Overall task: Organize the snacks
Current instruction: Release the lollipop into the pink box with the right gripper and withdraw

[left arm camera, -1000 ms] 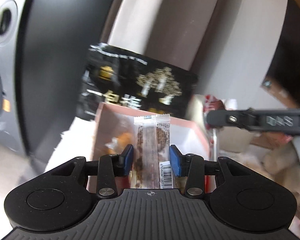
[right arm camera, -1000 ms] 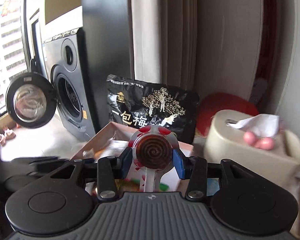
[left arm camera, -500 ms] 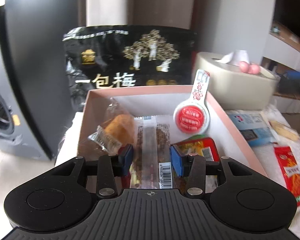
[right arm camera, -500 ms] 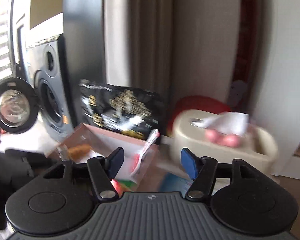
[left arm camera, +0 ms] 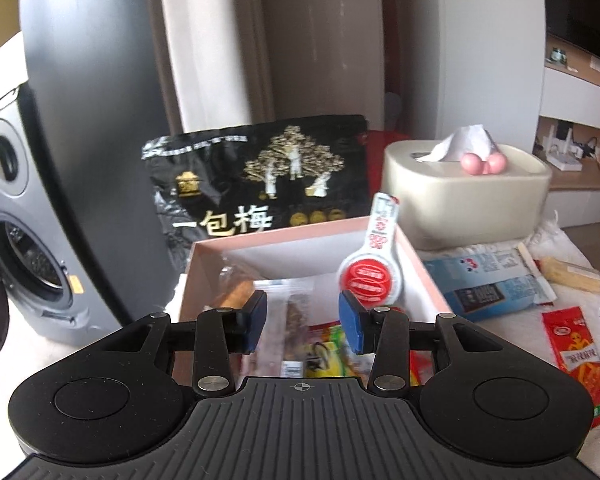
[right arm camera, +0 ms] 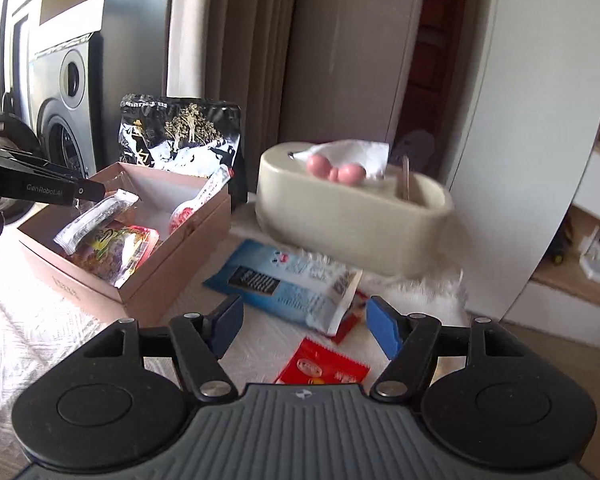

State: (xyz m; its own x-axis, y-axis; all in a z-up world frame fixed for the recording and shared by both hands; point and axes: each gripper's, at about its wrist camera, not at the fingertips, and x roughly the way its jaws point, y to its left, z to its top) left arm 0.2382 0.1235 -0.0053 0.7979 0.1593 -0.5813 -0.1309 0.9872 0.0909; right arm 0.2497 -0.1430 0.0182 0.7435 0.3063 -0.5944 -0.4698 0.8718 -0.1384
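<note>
- Two tongs, both spread wide and empty: left tongs (left arm camera: 302, 318) above the pink box (left arm camera: 424, 270), a likely drop position; right tongs (right arm camera: 304, 326) over loose packets.
- Box contents: lollipop (left arm camera: 372, 276) leaning on the wall, wrapped bar (right arm camera: 96, 216), yellow packet (right arm camera: 114, 250).
- Unsorted on the tabletop (right arm camera: 32, 344), within reach: blue packet (right arm camera: 284, 284), red sachet (right arm camera: 324, 368).

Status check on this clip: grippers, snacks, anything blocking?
Left gripper open over the box. Right gripper open, empty, above blue packet and red packet. Tissue holder close behind; nothing blocking.
</note>
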